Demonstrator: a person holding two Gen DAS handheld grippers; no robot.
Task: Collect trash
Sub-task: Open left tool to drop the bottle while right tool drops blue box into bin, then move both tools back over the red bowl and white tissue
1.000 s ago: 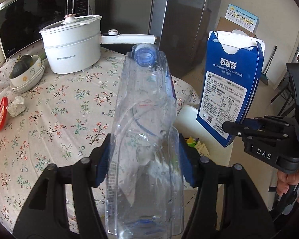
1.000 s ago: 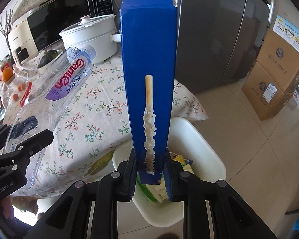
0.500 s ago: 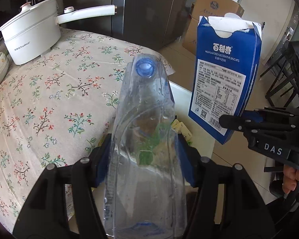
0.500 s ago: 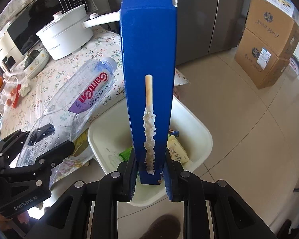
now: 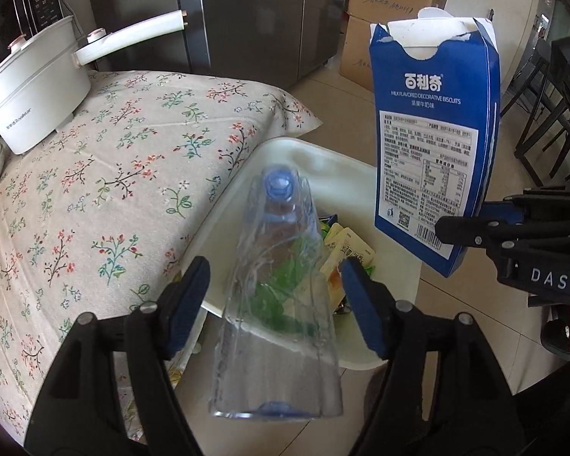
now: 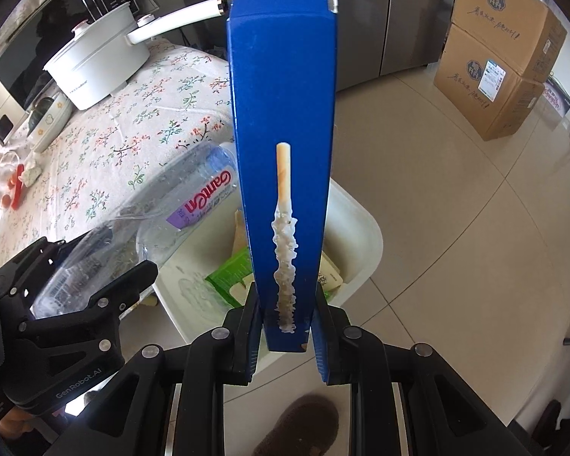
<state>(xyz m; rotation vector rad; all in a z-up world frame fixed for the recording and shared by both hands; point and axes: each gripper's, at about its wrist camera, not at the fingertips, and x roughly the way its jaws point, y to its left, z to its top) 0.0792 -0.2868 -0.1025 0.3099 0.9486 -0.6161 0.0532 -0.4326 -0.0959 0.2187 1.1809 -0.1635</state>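
Observation:
A crushed clear plastic bottle (image 5: 281, 304) with a blue cap lies between the fingers of my left gripper (image 5: 274, 269). The jaws are opening, and both blue pads stand clear of the bottle's sides. The bottle (image 6: 193, 205) hangs over the white trash bin (image 5: 304, 152), which holds green and yellow wrappers. To the right, my right gripper (image 6: 286, 304) is shut on the bottom of a tall blue biscuit box (image 6: 285, 114). That box (image 5: 433, 152) stands upright with its top torn open, above the bin (image 6: 364, 235).
The bin stands on the tiled floor against a table with a floral cloth (image 5: 114, 190). A white pot (image 5: 30, 91) with a long handle sits on the table. Cardboard boxes (image 6: 501, 57) and a steel fridge (image 5: 254, 19) stand behind. A shoe (image 6: 304, 425) is below.
Both grippers moved off the table side and down to above the bin. The left jaws, shut on the bottle before, have spread away from it. The right still grips the box.

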